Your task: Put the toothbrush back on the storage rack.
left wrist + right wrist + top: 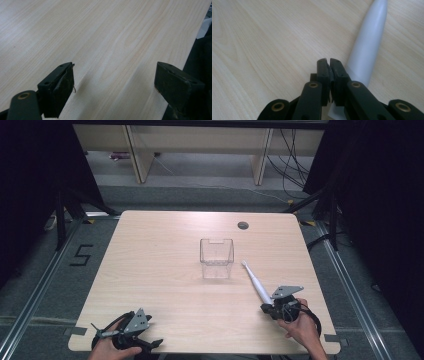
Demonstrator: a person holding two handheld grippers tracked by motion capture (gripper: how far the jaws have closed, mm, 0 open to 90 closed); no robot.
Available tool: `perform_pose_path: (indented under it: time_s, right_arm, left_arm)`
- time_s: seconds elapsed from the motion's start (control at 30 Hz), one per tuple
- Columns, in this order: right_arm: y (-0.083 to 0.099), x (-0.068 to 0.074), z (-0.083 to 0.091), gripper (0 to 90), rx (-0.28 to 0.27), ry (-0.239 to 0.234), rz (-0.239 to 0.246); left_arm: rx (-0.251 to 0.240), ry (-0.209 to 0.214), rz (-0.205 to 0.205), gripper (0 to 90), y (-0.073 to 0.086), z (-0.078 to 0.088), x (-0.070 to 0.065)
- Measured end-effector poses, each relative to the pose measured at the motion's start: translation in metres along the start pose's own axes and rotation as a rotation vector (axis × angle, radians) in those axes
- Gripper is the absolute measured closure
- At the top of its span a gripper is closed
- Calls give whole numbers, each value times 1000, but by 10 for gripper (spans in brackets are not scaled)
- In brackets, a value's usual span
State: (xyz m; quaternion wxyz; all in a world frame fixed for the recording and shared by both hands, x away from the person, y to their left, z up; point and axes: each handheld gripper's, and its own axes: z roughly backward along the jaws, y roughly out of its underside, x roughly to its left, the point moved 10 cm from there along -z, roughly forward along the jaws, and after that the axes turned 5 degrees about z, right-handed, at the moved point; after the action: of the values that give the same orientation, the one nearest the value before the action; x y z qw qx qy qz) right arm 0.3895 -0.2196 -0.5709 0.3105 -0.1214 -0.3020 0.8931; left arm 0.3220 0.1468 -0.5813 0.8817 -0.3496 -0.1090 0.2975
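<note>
A white electric toothbrush (pixel 255 281) lies flat on the wooden table (pixel 155 270), its brush head pointing toward a clear plastic container (pixel 216 259) that stands upright at the table's middle. My right gripper (pixel 266 307) sits at the toothbrush's thick handle end. In the right gripper view its jaws (pixel 328 61) are shut against each other, and the white handle (pixel 368 50) runs past just to their right and beneath them. Nothing shows between the pads. My left gripper (pixel 150 344) rests near the front left edge, and its jaws (pixel 113 72) stand wide open over bare wood.
A round cable hole (pixel 243 225) is in the table's far right part. Wooden furniture legs and cables stand on the floor beyond the far edge. Dark curtains hang at both sides. The table's front edge is close behind both hands.
</note>
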Motion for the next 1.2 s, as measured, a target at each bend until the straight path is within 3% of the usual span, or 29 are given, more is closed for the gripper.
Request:
perform_pose_path:
  time_s: [0.03, 0.13, 0.27, 0.3, 0.37, 0.4, 0.47, 0.5, 0.7, 0.73, 0.83, 0.87, 0.9, 0.93, 1.07, 1.1, 1.2]
  right_arm:
    - [-1, 0, -1, 869, -20, 4, -5]
    - [3, -4, 3, 869, 1, 13, -14]
    - [2, -5, 2, 869, -18, 8, -10]
    - [4, -6, 4, 869, 2, 3, -19]
    - [3, -8, 2, 869, -21, 19, -16]
    - [6, -9, 5, 869, -2, 27, -35]
    - [6, -12, 6, 869, 0, 29, -14]
    - [5, -12, 5, 869, -17, 29, -29]
    - [8, -13, 9, 859, 9, 28, -56]
    - [6, -14, 8, 828, -17, 40, -46]
    - [4, -11, 10, 794, -13, 42, -49]
    - [1, -12, 11, 760, -22, 31, -11]
    - [-2, -14, 13, 746, -42, 54, -13]
    - [-1, -13, 16, 731, -25, 36, -9]
    - [-6, -16, 21, 659, -34, 57, -14]
    - [-7, -19, 22, 625, -29, 73, 12]
    - [-12, -21, 22, 553, -20, 78, 0]
  left_arm:
    - [-1, 1, -5, 157, 0, 0, 0]
    - [0, 0, -4, 157, 0, 0, 0]
    - [1, -1, -3, 157, 0, 0, 0]
    - [0, 0, -5, 157, 0, 0, 0]
    - [0, 0, -5, 157, 0, 0, 0]
    - [0, 0, -5, 157, 0, 0, 0]
    - [1, 0, -4, 157, 0, 0, 0]
    - [1, 0, -4, 157, 0, 0, 0]
    - [2, 0, -4, 157, 0, 0, 0]
    - [2, -1, -2, 157, 0, 0, 0]
    - [6, -1, 0, 157, 1, 0, 0]
    - [7, -2, -1, 157, 1, 0, 0]
    - [16, -4, -3, 157, 2, 0, 1]
    - [17, -6, -6, 157, 2, 0, 1]
    - [21, -3, -17, 157, 2, 0, 3]
    - [18, -4, -16, 157, 2, 0, 2]
    - [24, 0, -12, 157, 2, -1, 3]
